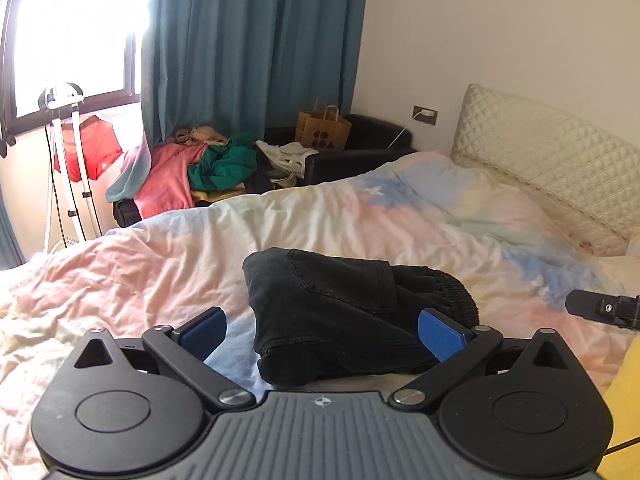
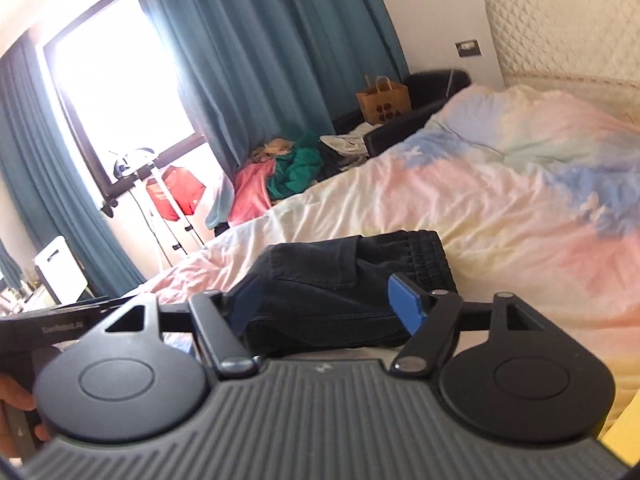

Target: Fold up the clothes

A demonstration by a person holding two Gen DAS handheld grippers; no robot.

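Black trousers (image 1: pixel 320 288) with an elastic waistband lie folded into a compact bundle on the pastel quilt (image 1: pixel 160 264). My left gripper (image 1: pixel 324 330) hovers over the near side of the bundle, jaws wide open, the blue pads (image 1: pixel 440 334) clear of the cloth. In the right wrist view the same trousers (image 2: pixel 340 276) lie just beyond my right gripper (image 2: pixel 326 300), also open and holding nothing. The right gripper's finger (image 1: pixel 600 308) shows at the left view's right edge. The left gripper's body (image 2: pixel 60 320) and a hand (image 2: pixel 12 400) show at the right view's left edge.
A quilted headboard (image 1: pixel 540 160) stands at the far right. Beyond the bed, a black sofa (image 1: pixel 352 156) carries a pile of loose clothes (image 1: pixel 200 168) and a paper bag (image 1: pixel 322 128). A stand with a red garment (image 1: pixel 86 148) is by the window. Something yellow (image 1: pixel 624 400) lies bottom right.
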